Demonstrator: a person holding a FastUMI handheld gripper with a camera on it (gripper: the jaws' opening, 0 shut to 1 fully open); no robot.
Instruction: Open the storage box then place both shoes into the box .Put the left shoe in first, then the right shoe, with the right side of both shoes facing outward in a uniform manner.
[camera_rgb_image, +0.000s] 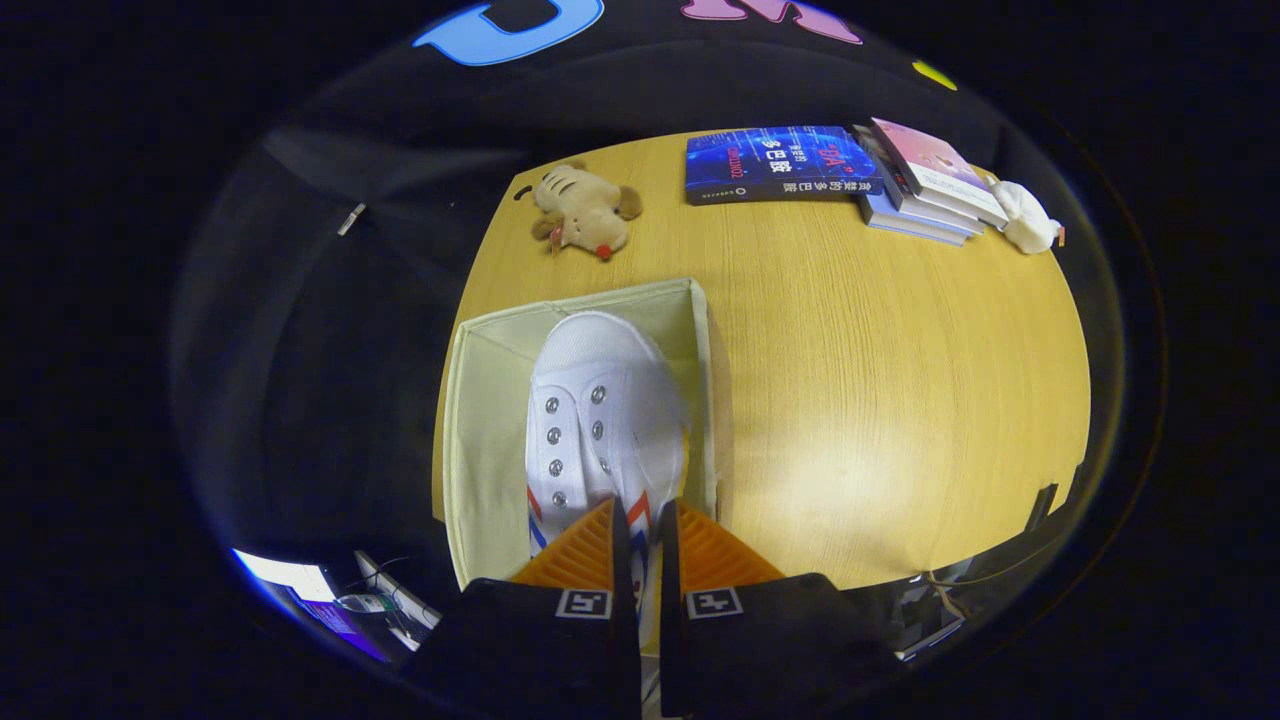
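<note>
while over box (480, 400), tool (640, 515) on shoe (600, 410)

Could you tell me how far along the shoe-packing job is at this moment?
Done: the storage box stands open on the table. In hand: the gripper is closed on the rear of a white shoe, held over the box with its toe pointing away. Left: setting this shoe down and adding the other one. Which shoe this is I cannot tell.
</note>
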